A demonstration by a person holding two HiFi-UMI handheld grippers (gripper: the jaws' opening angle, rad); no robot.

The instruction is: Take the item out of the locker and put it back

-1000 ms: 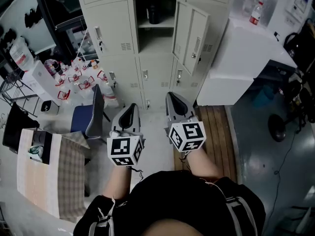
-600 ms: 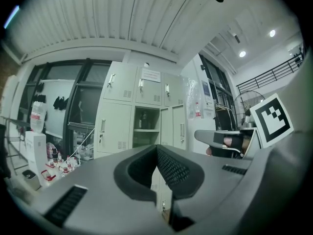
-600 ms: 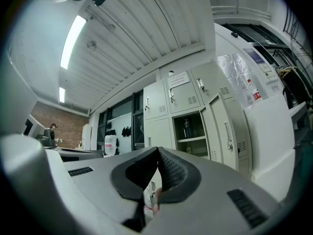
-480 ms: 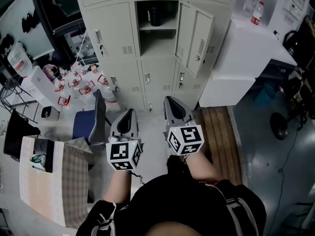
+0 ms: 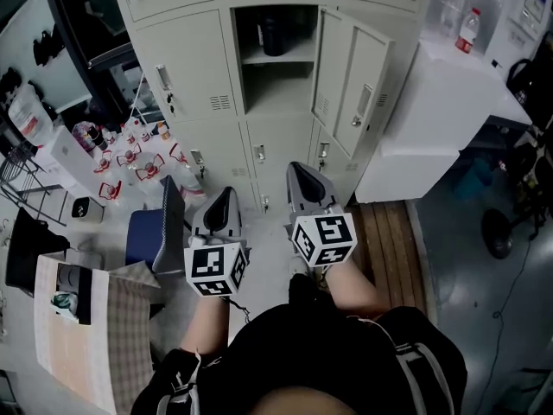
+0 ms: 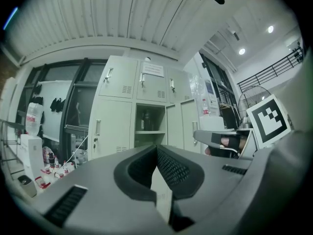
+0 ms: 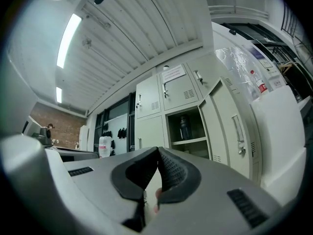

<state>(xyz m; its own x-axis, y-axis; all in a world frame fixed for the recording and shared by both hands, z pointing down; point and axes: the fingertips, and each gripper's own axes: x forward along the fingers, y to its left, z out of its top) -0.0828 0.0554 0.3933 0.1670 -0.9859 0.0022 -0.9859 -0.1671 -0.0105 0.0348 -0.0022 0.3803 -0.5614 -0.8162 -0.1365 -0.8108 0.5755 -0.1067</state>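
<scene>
Dark bottle (image 5: 271,35) is standing upright on the upper shelf (image 5: 278,58) of the open locker (image 5: 276,102), toward the left of that compartment and far from both grippers, with the door (image 5: 356,83) swinging out on the right. The left gripper (image 5: 226,199) and the right gripper (image 5: 302,180) are hovering side by side near the person's body, pointing at the locker; each is keeping its jaws pressed together at the tips and holding nothing. The bottle is looking like a stiff, smooth-sided cylinder, so it is probably apt to slip or tip if pinched high. Whether it is full, and so heavy, cannot be told. Gripping across the middle of the body, below the cap, seems the safest hold.
</scene>
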